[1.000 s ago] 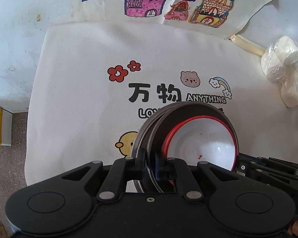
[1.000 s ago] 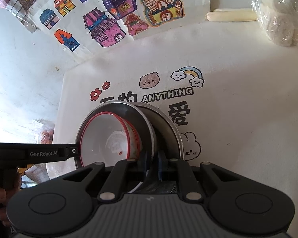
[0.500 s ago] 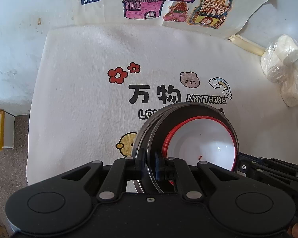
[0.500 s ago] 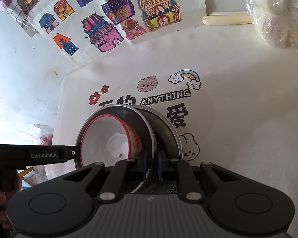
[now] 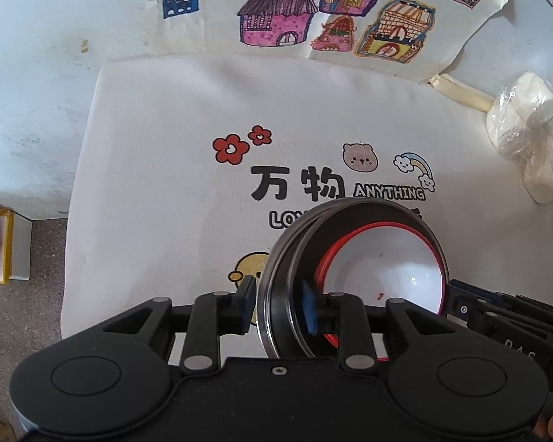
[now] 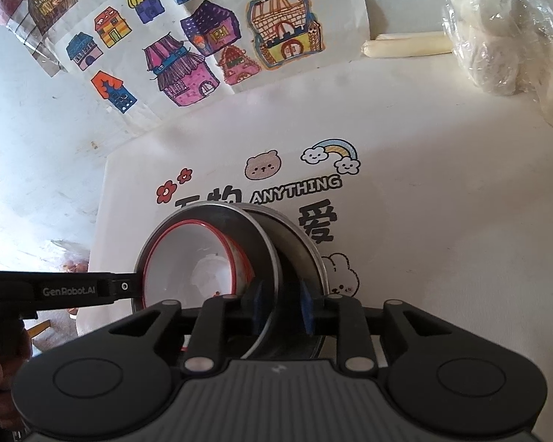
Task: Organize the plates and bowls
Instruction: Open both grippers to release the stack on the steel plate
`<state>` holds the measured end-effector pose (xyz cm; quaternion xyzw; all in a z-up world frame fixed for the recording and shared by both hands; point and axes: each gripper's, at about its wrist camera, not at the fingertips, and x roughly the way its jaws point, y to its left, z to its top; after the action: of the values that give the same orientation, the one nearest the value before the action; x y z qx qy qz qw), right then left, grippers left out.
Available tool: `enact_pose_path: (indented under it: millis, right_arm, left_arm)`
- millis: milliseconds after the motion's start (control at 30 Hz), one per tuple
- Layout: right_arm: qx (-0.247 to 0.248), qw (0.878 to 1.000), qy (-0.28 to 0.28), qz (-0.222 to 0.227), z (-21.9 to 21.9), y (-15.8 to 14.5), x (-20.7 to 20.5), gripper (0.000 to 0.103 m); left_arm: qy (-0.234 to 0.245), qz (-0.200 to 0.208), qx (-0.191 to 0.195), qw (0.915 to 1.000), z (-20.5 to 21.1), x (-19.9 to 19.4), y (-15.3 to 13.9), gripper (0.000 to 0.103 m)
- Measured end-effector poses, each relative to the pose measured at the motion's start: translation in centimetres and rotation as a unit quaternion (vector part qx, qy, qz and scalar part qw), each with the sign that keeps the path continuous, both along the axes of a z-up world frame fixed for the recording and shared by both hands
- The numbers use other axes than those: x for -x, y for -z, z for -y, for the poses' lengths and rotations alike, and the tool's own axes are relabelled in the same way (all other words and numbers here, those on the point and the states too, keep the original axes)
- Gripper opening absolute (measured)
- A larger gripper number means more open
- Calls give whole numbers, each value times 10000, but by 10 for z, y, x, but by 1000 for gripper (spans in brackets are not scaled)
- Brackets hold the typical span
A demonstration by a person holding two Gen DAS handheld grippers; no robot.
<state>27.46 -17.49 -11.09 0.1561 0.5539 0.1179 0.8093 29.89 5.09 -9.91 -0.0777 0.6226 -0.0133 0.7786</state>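
Here, both tools straddle the rim of a nested stack of dishes on the white printed cloth.

The left tool (image 5: 278, 307) has its jaws opening, one blue pad outside the rim of the metal plates (image 5: 276, 280) and one inside, neither pad pressing on it. The right tool (image 6: 281, 307) is likewise opening across the opposite rim, its pads standing clear of the metal. Inside the plates sits a white bowl with a red rim (image 5: 387, 269), with a small red speck on its inner wall. The stack rests on the cloth (image 5: 158, 191) near its front edge, covering part of the printed lettering. Coloured house drawings (image 5: 276, 11) lie beyond the cloth, and a plastic-wrapped white bundle (image 5: 527, 140) sits at its far right.
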Motion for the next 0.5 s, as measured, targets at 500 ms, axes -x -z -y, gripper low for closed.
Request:
enact_pose_path:
  millis: [500]
  right_arm:
    - [356, 9988, -82, 329, 2, -14, 5, 51]
  left_arm:
    - [-183, 423, -361, 9983, -10, 19, -16, 71]
